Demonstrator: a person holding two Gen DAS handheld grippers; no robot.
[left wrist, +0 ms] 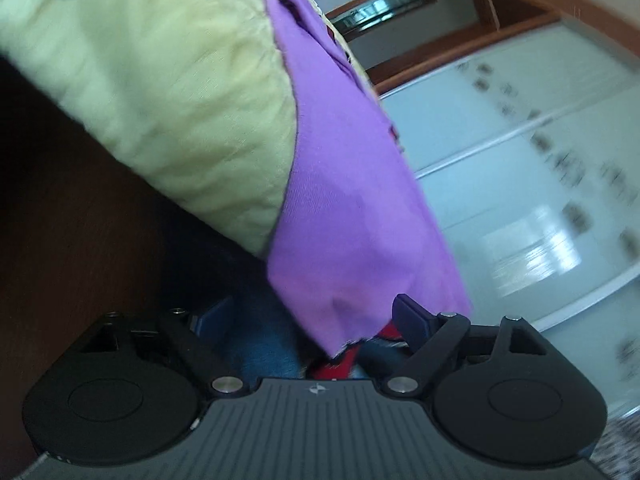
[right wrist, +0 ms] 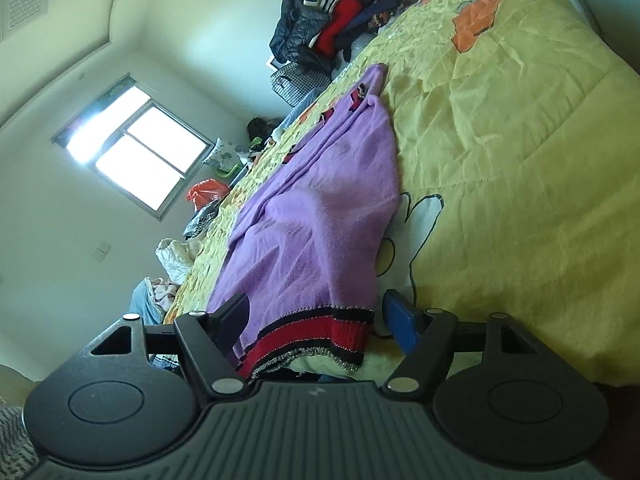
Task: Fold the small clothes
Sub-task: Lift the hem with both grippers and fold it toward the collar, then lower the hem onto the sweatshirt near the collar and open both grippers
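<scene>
A small purple sweater [right wrist: 320, 220] with a red-and-black striped hem [right wrist: 316, 340] lies stretched along the yellow bedspread [right wrist: 520, 160]. My right gripper [right wrist: 316, 312] is open, its fingers on either side of the striped hem at the bed's edge, not closed on it. In the left wrist view the same purple sweater [left wrist: 352, 200] hangs over the bed's edge [left wrist: 160, 100]. My left gripper [left wrist: 308, 320] is open, with the sweater's lower corner hanging between its fingers. The left finger is mostly in shadow.
A pile of dark and red clothes [right wrist: 332, 20] sits at the bed's far end. Bags and bundles [right wrist: 200, 200] line the bed's left side under a window [right wrist: 136, 152]. A frosted glass wardrobe [left wrist: 520, 180] stands beyond the left gripper.
</scene>
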